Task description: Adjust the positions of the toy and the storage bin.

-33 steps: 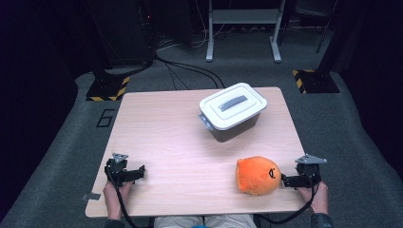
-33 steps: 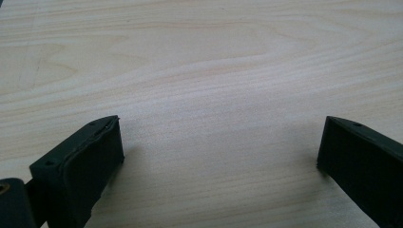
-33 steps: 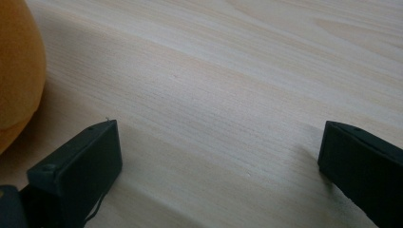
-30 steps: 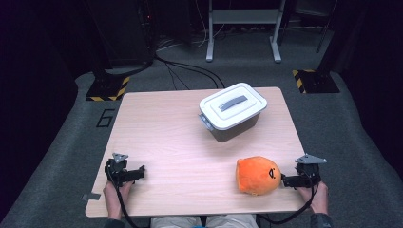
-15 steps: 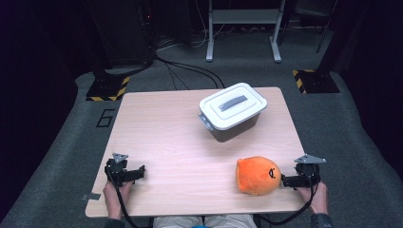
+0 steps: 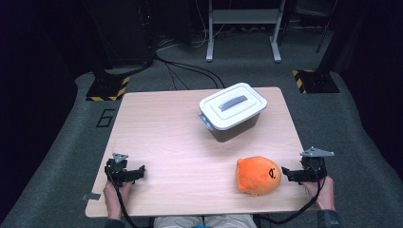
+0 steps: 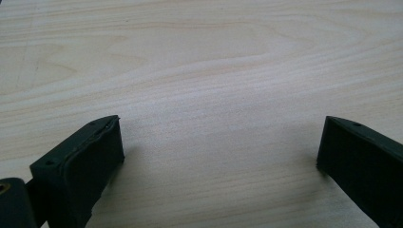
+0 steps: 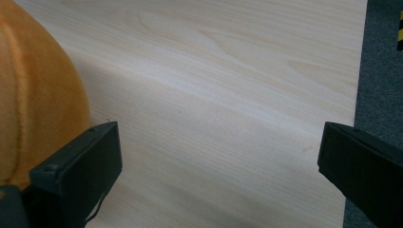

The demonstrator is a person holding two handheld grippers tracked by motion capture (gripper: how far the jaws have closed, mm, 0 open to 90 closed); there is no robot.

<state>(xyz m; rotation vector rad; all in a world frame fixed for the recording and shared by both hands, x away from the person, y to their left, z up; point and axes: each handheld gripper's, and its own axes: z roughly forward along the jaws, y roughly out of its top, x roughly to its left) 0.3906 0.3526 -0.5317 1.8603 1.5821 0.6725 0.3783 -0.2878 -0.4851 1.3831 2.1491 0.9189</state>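
Note:
An orange plush toy [image 6: 258, 175] with a small stitched face lies on the wooden table [image 6: 180, 152] near its front right. My right gripper [image 6: 288, 173] rests just to the right of it, jaws open and empty; in the right gripper view the plush toy [image 8: 38, 95] bulges beside the left jaw. A grey box with a white lid [image 6: 232, 111] stands closed at the back centre-right. My left gripper [image 6: 141, 172] sits near the front left edge, open, over bare wood [image 7: 214, 95].
Grey carpet [image 6: 361, 142] surrounds the table. A metal stand [image 6: 242, 19], cables and black-and-yellow striped floor feet [image 6: 107, 90] lie beyond the far edge. The table's right edge [image 8: 354, 95] runs close to my right gripper.

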